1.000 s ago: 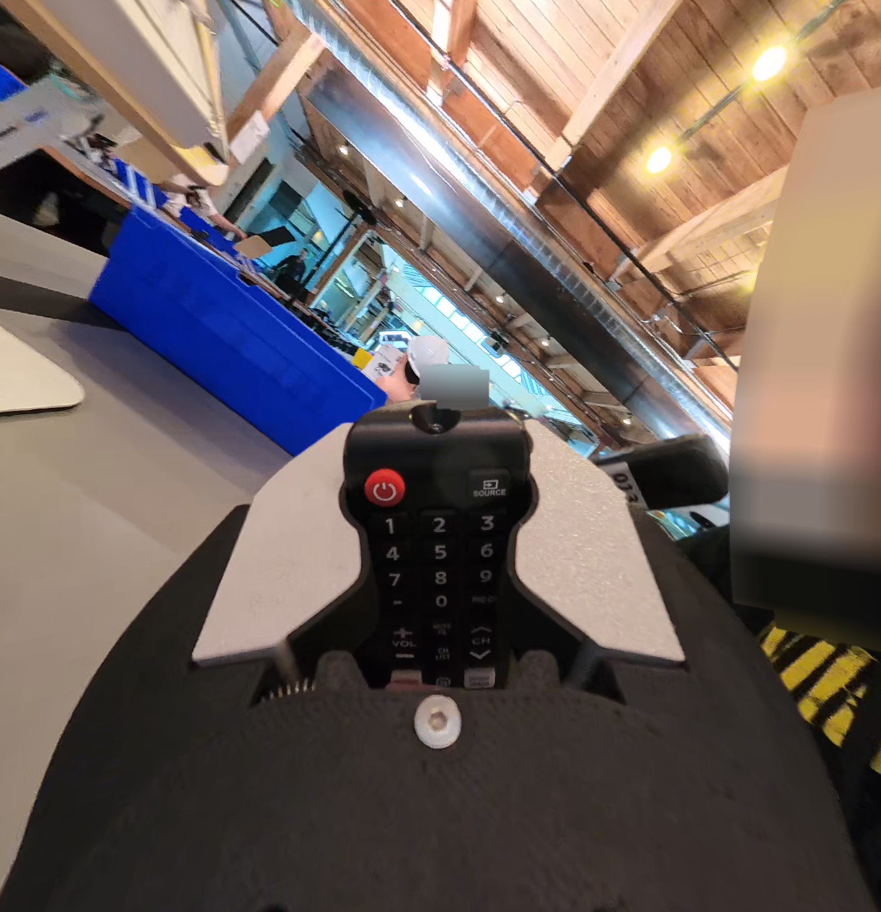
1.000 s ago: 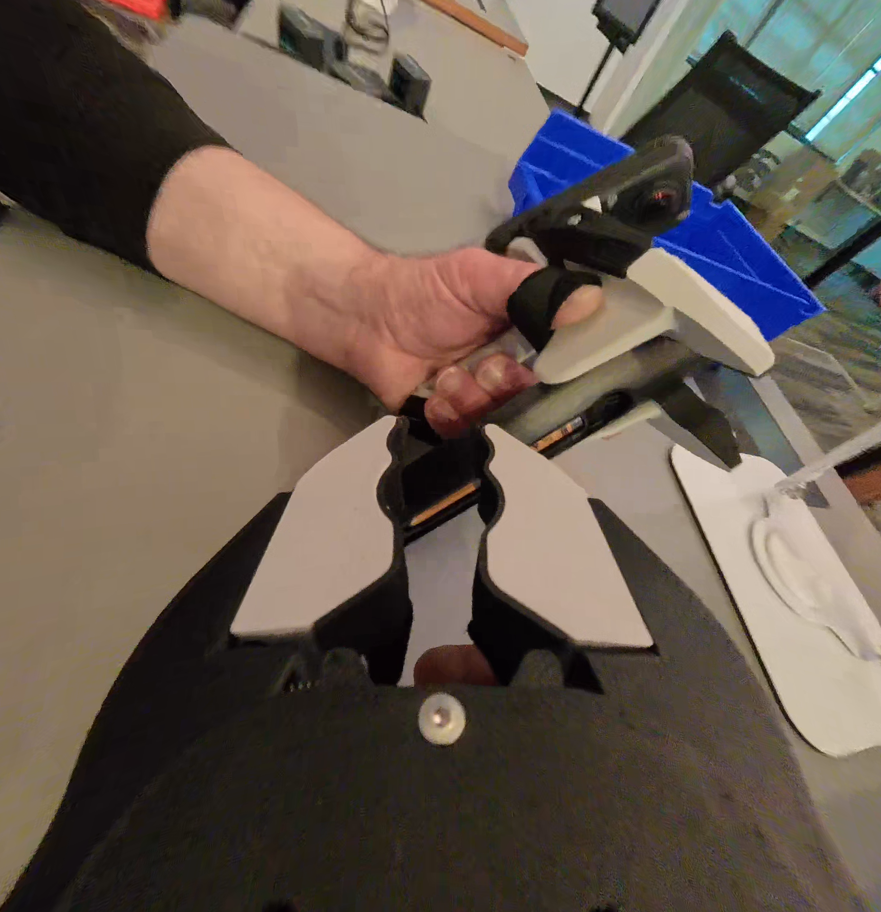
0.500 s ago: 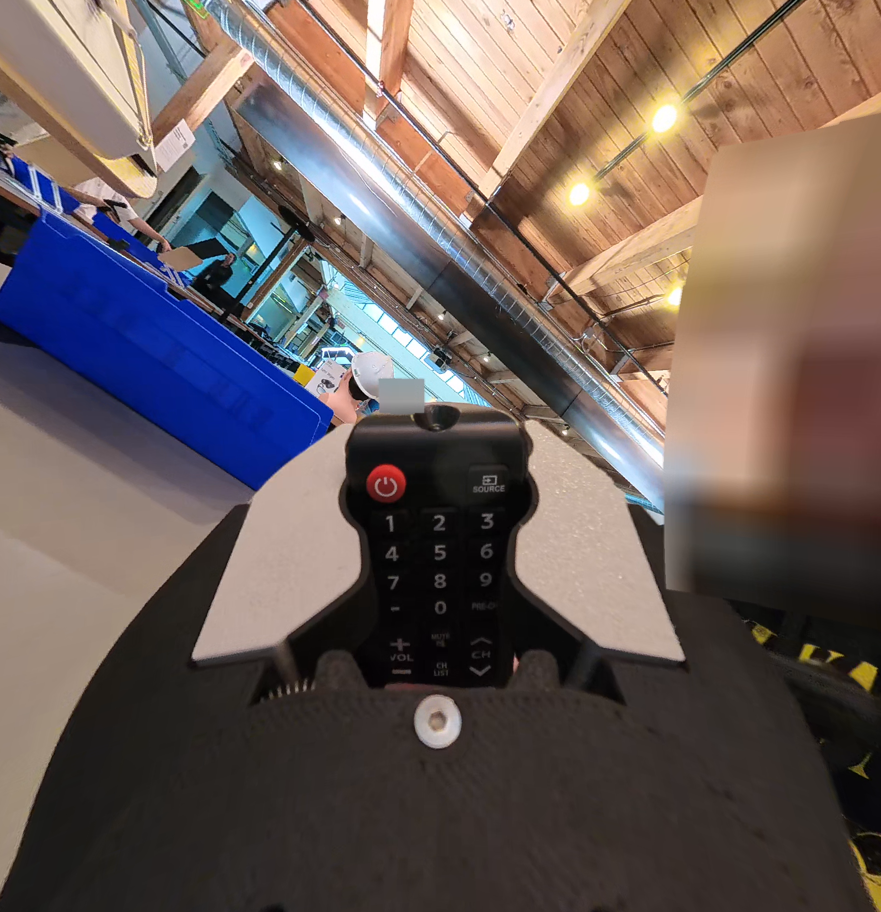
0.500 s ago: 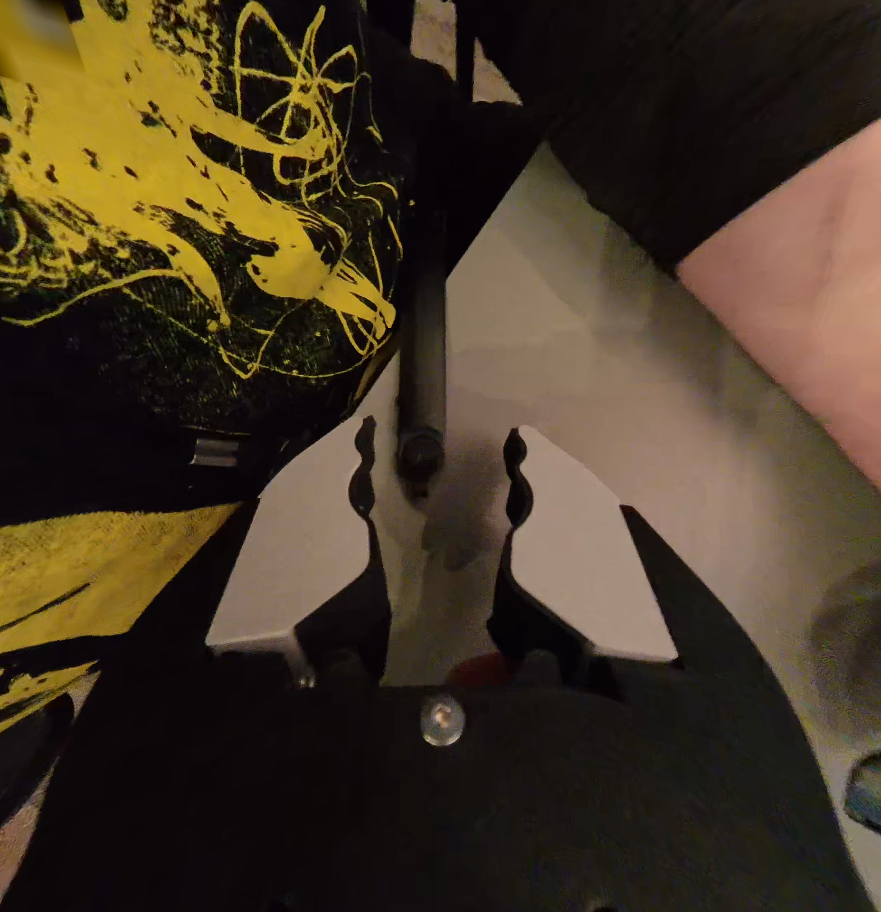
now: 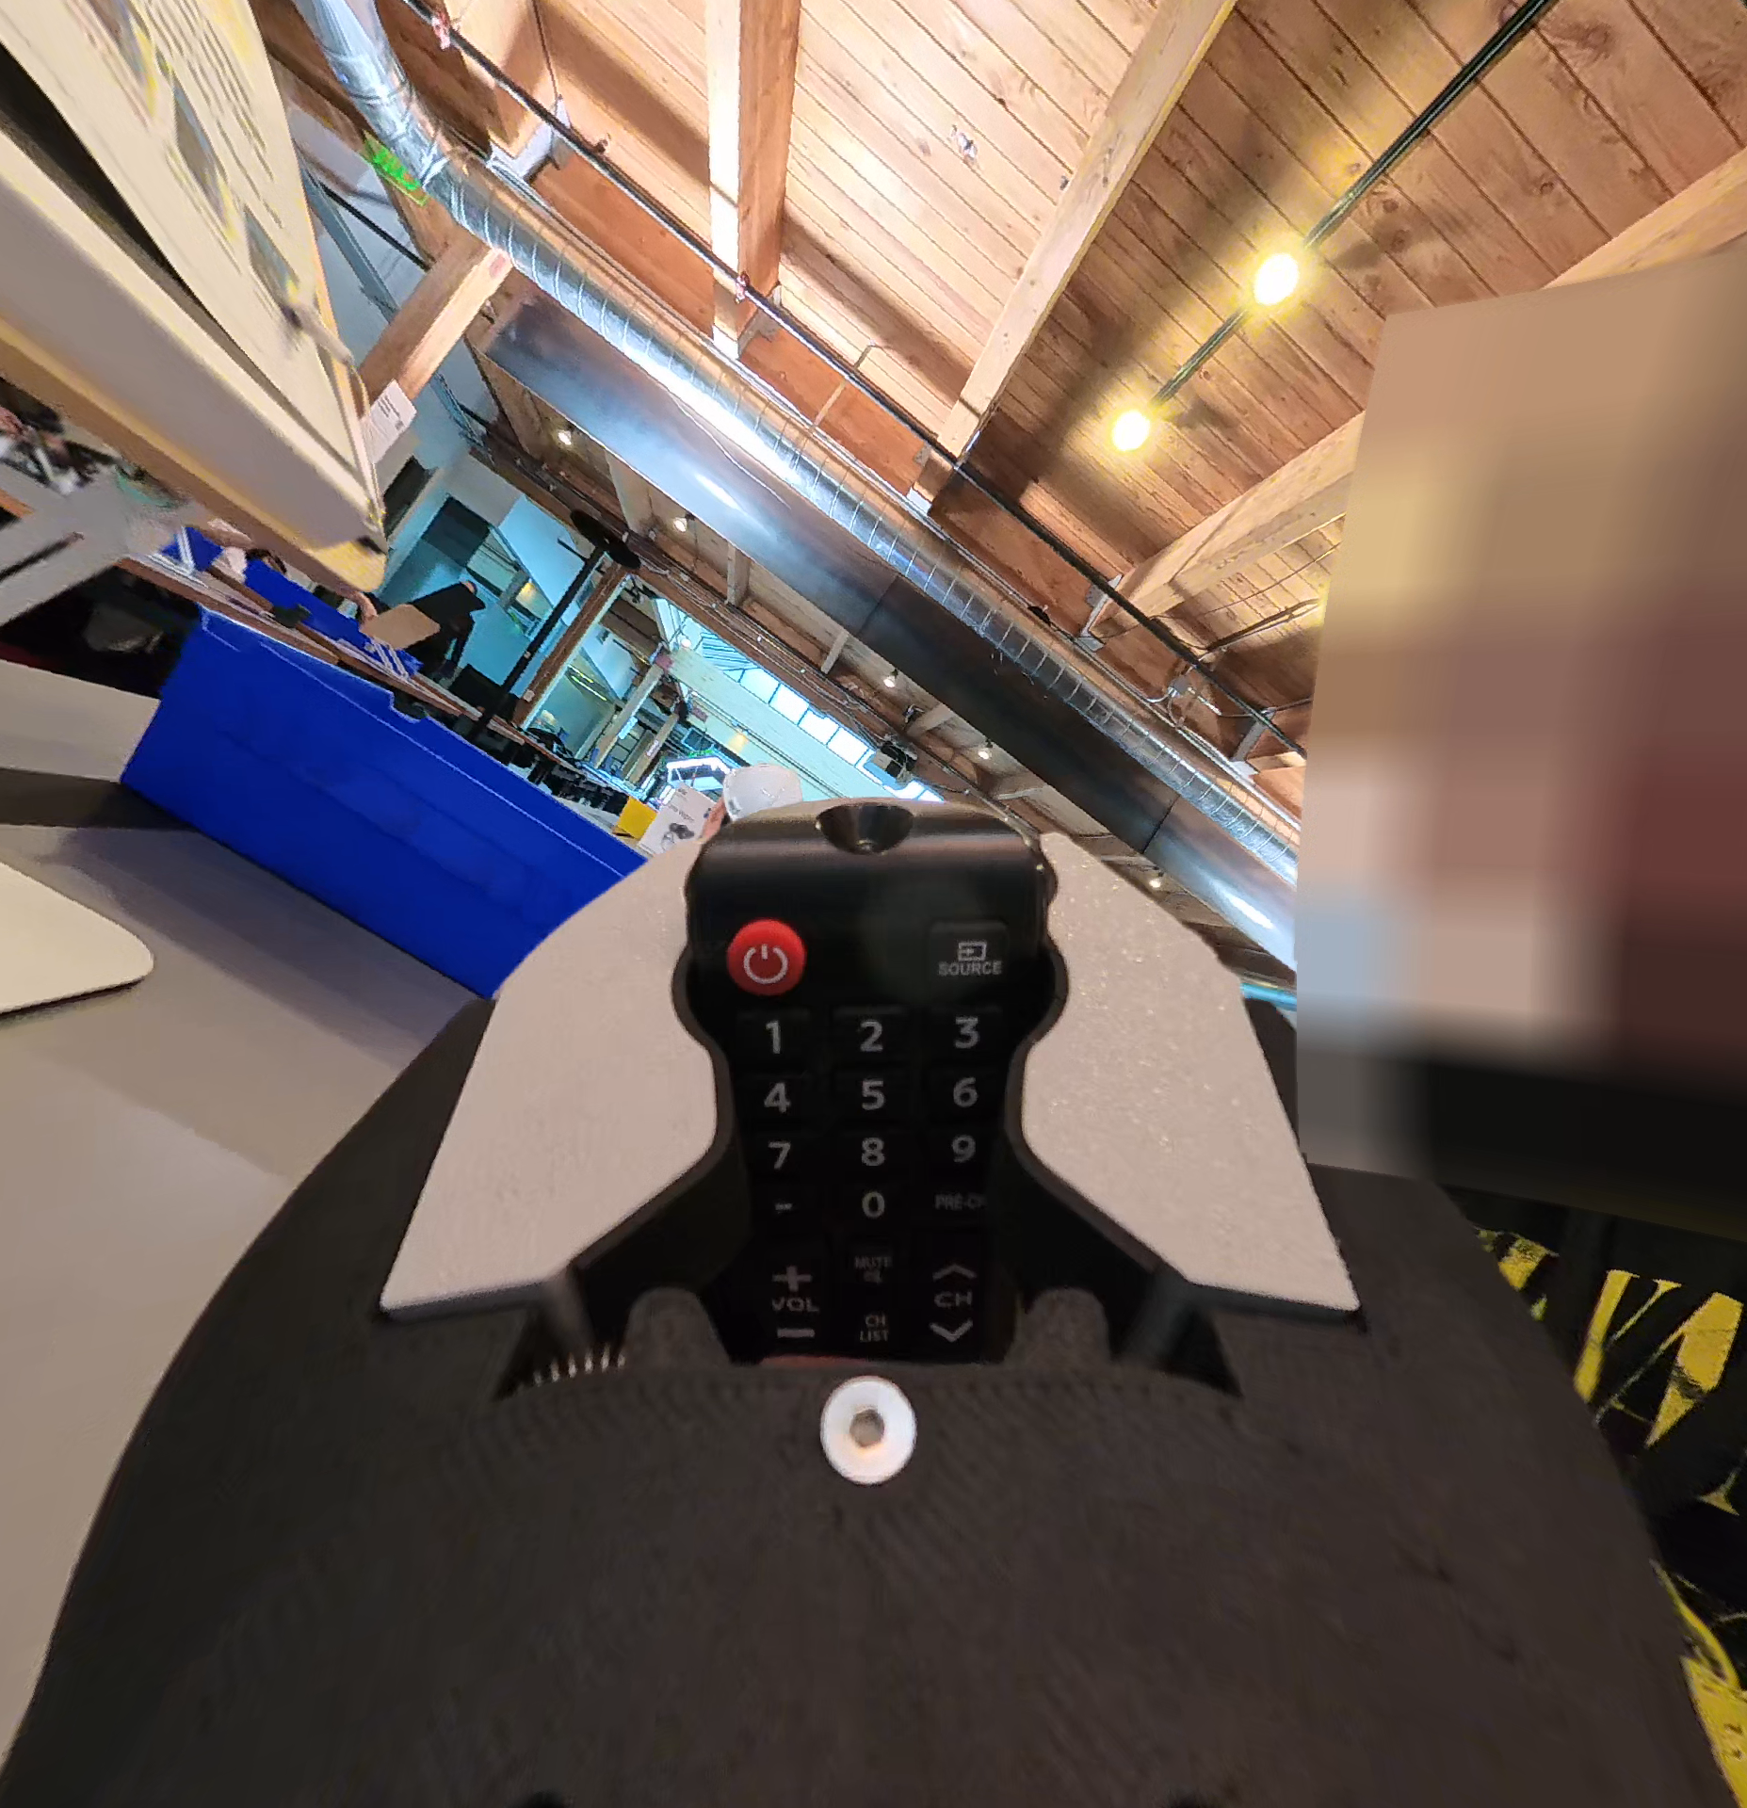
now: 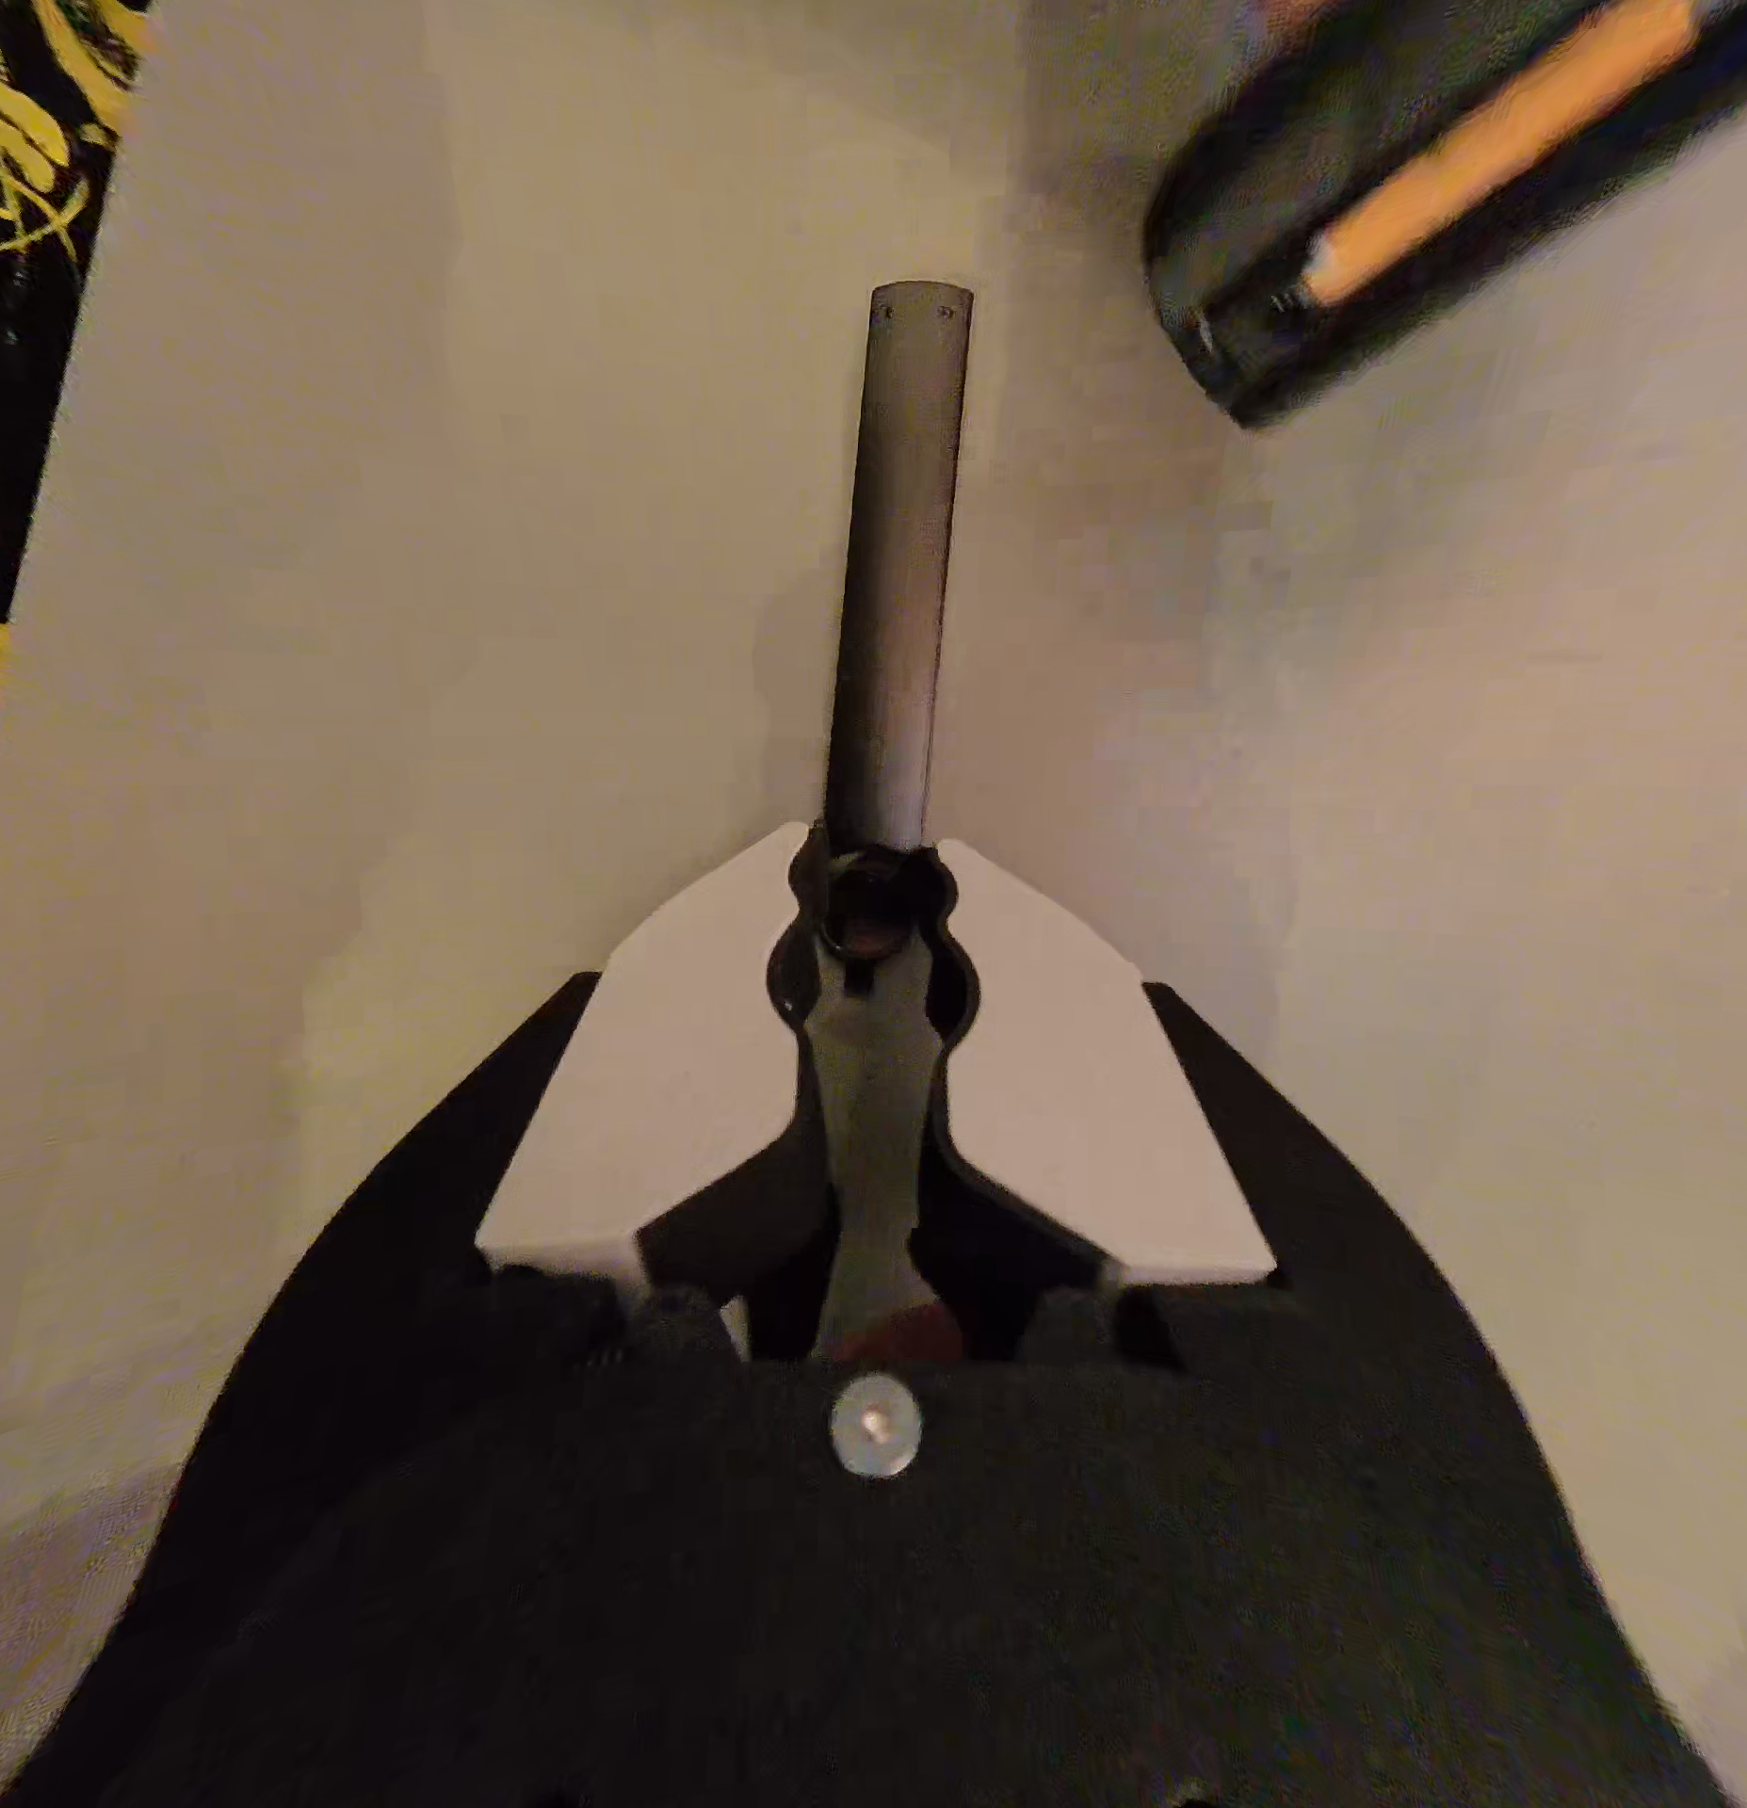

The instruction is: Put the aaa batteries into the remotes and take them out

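My left gripper [image 5: 864, 853] is shut on a black remote [image 5: 869, 1096]. The remote's button side faces the camera and its top end tilts up toward the ceiling. My right gripper [image 6: 874, 851] points down at the grey table [image 6: 458, 489]. Its jaws are closed around the near end of a long slim dark bar [image 6: 898, 567] that lies on the table; I cannot tell what the bar is. At the upper right of the right wrist view, the blurred underside of the held remote [image 6: 1270, 323] shows an orange battery [image 6: 1495, 147] in its open compartment.
A blue bin [image 5: 360, 792] stands on the table [image 5: 116, 1174] at the left, with a white mat [image 5: 37, 949] near it. The person's black-and-yellow shirt [image 5: 1652, 1370] is close on the right and also shows in the right wrist view [image 6: 18, 147]. My right fingertips sit around 20 cm from my left ones.
My right gripper left the remote's underside, swung down to the table and closed from open onto the dark bar's end. My left gripper kept hold of the remote and turned slightly.
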The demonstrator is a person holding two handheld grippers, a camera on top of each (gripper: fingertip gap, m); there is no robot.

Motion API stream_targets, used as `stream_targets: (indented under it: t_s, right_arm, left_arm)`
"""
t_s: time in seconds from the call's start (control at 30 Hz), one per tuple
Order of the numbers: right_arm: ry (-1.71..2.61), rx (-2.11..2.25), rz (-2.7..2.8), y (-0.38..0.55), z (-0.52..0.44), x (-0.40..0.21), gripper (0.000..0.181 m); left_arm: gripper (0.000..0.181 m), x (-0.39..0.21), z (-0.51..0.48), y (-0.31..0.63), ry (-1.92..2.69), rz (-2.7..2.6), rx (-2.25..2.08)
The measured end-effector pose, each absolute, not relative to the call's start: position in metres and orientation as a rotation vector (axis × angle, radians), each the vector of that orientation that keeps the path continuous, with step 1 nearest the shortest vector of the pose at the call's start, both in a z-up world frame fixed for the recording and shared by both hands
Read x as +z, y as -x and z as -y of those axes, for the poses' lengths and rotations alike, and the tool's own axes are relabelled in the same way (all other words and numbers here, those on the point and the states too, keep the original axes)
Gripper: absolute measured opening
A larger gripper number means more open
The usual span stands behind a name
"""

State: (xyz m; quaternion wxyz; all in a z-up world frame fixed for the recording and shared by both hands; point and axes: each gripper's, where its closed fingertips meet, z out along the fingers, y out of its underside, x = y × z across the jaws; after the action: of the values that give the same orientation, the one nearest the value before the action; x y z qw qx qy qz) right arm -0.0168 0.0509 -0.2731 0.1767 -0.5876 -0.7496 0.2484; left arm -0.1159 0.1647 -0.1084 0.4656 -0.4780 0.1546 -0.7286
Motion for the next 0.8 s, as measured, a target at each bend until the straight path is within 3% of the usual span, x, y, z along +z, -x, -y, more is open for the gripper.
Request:
stream_targets:
  t_s: [0.17,0.27,0.3,0.4,0.53,0.57,0.7,0.8]
  right_arm:
    - [1.821,0.567,1.909,-0.019,-0.115,-0.273,0.018]
    - [1.882,0.55,1.82,-0.028,-0.13,-0.269,0.051]
    - [1.867,0.577,1.783,-0.026,-0.131,-0.26,0.054]
    - [1.786,0.779,1.642,0.0,-0.122,-0.224,0.054]
    - [1.681,1.172,1.434,0.051,-0.102,-0.188,0.041]
    - [1.685,1.245,1.402,0.062,-0.099,-0.186,0.035]
    - [1.683,1.352,1.337,0.094,-0.099,-0.189,0.042]
    - [1.686,1.565,1.285,0.107,-0.094,-0.184,0.037]
  left_arm:
    - [0.061,-0.106,-0.159,0.112,1.165,-0.442,-1.766]
    - [0.061,-0.102,-0.149,0.104,1.146,-0.518,-1.769]
    - [0.061,-0.101,-0.146,0.102,1.136,-0.534,-1.767]
    - [0.061,-0.1,-0.135,0.092,1.117,-0.62,-1.759]
    - [0.06,-0.106,-0.119,0.076,1.096,-0.742,-1.741]
    - [0.059,-0.108,-0.117,0.074,1.102,-0.759,-1.747]
    - [0.059,-0.115,-0.106,0.071,1.096,-0.846,-1.71]
    - [0.058,-0.115,-0.1,0.073,1.076,-0.893,-1.693]
